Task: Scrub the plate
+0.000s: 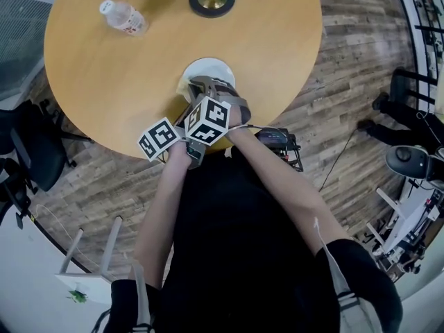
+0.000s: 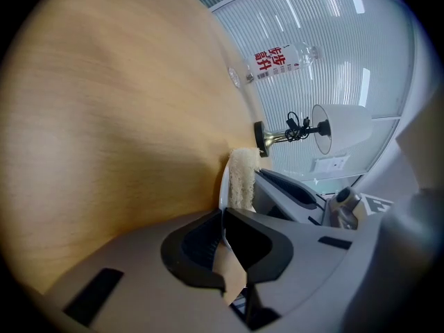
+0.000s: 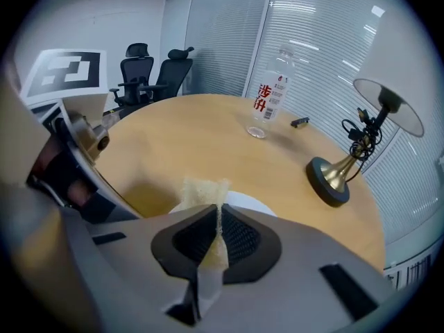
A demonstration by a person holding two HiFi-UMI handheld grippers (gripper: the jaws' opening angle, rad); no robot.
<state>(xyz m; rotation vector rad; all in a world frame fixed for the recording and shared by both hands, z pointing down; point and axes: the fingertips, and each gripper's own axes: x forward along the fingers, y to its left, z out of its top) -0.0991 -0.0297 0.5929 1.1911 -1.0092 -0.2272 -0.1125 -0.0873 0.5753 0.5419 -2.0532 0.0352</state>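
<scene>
- The plate (image 1: 208,69) is white and round. It lies on the wooden table (image 1: 104,82), in the middle of the head view, just above the two grippers.
- The left gripper (image 2: 222,231) is pinched on the plate's thin rim. In the left gripper view the white edge sits right between its dark jaws. I think it is there to keep the plate from sliding.
- The right gripper (image 3: 217,220) is squeezed tight on a pale yellow sponge (image 3: 203,188). The sponge pokes out past the jaw tips.
- In the right gripper view the plate shows just behind the sponge, a bit to the right and up in the frame. So the sponge is at the plate's near edge, and the rest of the plate lies ahead of it.
- The sponge looks very close to the plate. I cannot tell if it is touching yet.
- The right gripper is the one over the plate's face, so it should do the rubbing, going forward across the plate.
- The bottle (image 1: 123,17) and the lamp (image 1: 211,4) are well apart from the plate, at the top of the head view.
</scene>
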